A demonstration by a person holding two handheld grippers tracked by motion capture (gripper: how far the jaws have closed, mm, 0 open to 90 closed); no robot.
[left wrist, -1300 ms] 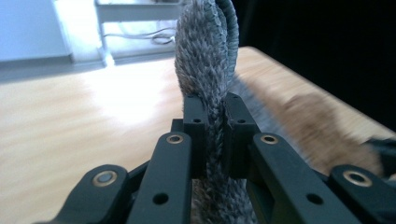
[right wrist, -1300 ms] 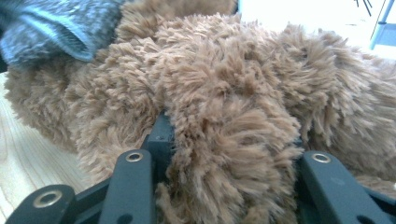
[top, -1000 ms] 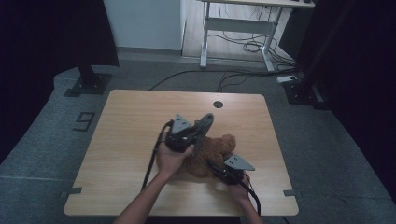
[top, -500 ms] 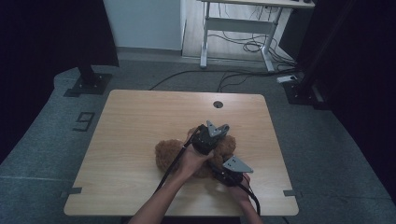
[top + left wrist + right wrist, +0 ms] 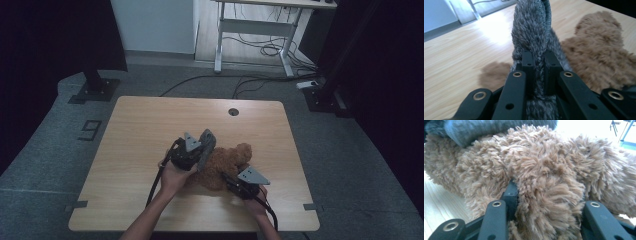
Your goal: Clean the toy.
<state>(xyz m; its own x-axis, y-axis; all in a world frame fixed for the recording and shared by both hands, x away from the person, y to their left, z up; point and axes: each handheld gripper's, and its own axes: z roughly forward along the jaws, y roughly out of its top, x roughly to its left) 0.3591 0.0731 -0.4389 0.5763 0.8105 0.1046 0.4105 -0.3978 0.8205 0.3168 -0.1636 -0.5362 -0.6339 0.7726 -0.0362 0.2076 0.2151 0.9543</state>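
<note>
A: Holding the grey fuzzy piece (image 5: 534, 32) tight in my left gripper (image 5: 192, 152), jaws nearly closed; it just came back beside the brown teddy (image 5: 222, 165).

B: Right gripper (image 5: 245, 182)?

A: Jaws partly open, squeezing the teddy on the surface (image 5: 150, 125). Dressing comes next, I think.

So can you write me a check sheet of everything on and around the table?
Surface: wooden table, round hole near the far edge.
Job's things: brown furry toy lying on the table; grey furry piece standing up beside it.
Clutter: nothing seen.
Tongs: left tongs shut on the grey furry piece; right tongs clamped on the brown furry toy.
Cables: black cable trailing from the left tongs; floor cables beyond the table.
Surroundings: grey carpet, white desk frame, black stand.
</note>
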